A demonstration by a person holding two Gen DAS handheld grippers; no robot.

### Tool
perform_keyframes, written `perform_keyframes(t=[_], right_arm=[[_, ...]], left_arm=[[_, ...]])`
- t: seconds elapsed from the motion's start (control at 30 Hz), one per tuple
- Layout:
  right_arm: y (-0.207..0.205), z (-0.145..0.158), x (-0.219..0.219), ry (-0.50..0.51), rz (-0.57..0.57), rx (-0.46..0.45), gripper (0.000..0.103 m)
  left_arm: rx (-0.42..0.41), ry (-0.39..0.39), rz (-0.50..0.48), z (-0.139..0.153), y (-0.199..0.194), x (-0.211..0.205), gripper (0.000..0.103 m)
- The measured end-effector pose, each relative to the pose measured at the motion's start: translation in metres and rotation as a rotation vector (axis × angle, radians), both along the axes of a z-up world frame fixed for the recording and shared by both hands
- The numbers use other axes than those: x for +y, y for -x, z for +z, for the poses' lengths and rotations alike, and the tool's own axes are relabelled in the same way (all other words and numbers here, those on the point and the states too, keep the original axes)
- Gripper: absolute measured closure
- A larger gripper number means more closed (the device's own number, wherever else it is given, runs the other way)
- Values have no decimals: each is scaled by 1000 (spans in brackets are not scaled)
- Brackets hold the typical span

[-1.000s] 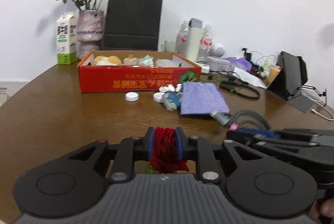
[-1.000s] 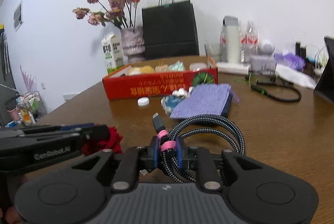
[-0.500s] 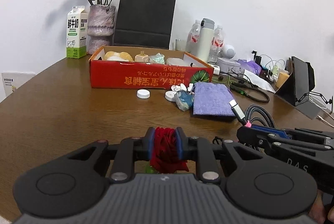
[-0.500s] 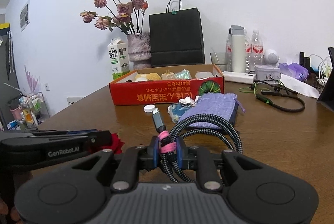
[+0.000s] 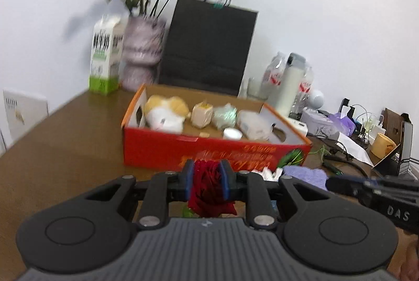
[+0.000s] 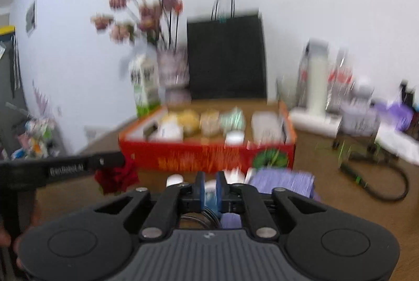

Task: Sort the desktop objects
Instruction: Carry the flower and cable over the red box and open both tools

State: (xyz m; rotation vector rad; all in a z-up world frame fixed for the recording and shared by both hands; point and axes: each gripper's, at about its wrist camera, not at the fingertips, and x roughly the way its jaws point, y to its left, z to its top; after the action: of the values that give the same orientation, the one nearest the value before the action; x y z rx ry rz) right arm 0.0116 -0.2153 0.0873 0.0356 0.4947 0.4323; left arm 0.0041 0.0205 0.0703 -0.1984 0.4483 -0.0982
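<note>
My left gripper [image 5: 207, 175] is shut on a dark red rose [image 5: 210, 200], held just above the brown table in front of the red cardboard box [image 5: 209, 150]. In the right wrist view that rose [image 6: 117, 176] hangs from the left gripper's tip at the left. My right gripper [image 6: 210, 185] has its jaws closing. Dark loops of the braided cable [image 6: 201, 217] show just under its pads, though the picture is blurred. The box [image 6: 199, 155] holds a plush toy, packets and a white lid. A purple cloth [image 6: 282, 180] lies in front of the box's right end.
Behind the box stand a milk carton [image 5: 104, 63], a vase of dried flowers [image 5: 142, 53] and a black paper bag [image 5: 209, 48]. Bottles [image 5: 290, 82], a tablet stand [image 5: 403, 145] and a black cord [image 6: 379, 184] crowd the right side. White caps [image 6: 175, 179] lie in front of the box.
Both grippers have moved forward and up towards the red box, which now looks much larger. The cable's plug and pink band no longer stick up above the right jaws.
</note>
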Motion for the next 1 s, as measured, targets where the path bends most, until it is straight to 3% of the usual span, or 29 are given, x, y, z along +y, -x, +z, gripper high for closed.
perform_keyframes(t=[0.03, 0.1, 0.17, 0.2, 0.3, 0.43, 0.47, 0.5, 0.7, 0.9, 1.0], right_arm=[[-2, -4, -2, -15, 2, 24, 88], [-10, -15, 3, -48, 21, 129, 75], [-14, -26, 19, -77, 79, 185, 71], [-13, -31, 31, -58, 123, 200, 63], [-7, -46, 71, 35, 206, 222, 54], [-13, -60, 107, 72, 186, 264, 52], [-14, -61, 112, 74, 160, 252, 54], [-16, -61, 115, 85, 137, 247, 65], [-2, -60, 110, 126, 118, 206, 69], [27, -25, 81, 77, 82, 100, 69], [18, 4, 66, 56, 54, 32, 69]], left_arm=[[9, 3, 4, -6, 0, 3, 81], [47, 4, 22, -16, -4, 8, 81], [82, 45, 26, -21, -8, 19, 81], [86, 57, 29, -22, -7, 25, 81], [80, 37, 69, -18, -3, 44, 81], [102, 11, 67, -19, -6, 53, 81], [109, 0, 55, -21, -8, 52, 81], [109, -7, 45, -22, -9, 49, 81], [97, -23, -13, -19, -10, 32, 81], [41, -13, -50, -2, -3, 23, 81], [16, -15, -59, 13, -9, 20, 81]])
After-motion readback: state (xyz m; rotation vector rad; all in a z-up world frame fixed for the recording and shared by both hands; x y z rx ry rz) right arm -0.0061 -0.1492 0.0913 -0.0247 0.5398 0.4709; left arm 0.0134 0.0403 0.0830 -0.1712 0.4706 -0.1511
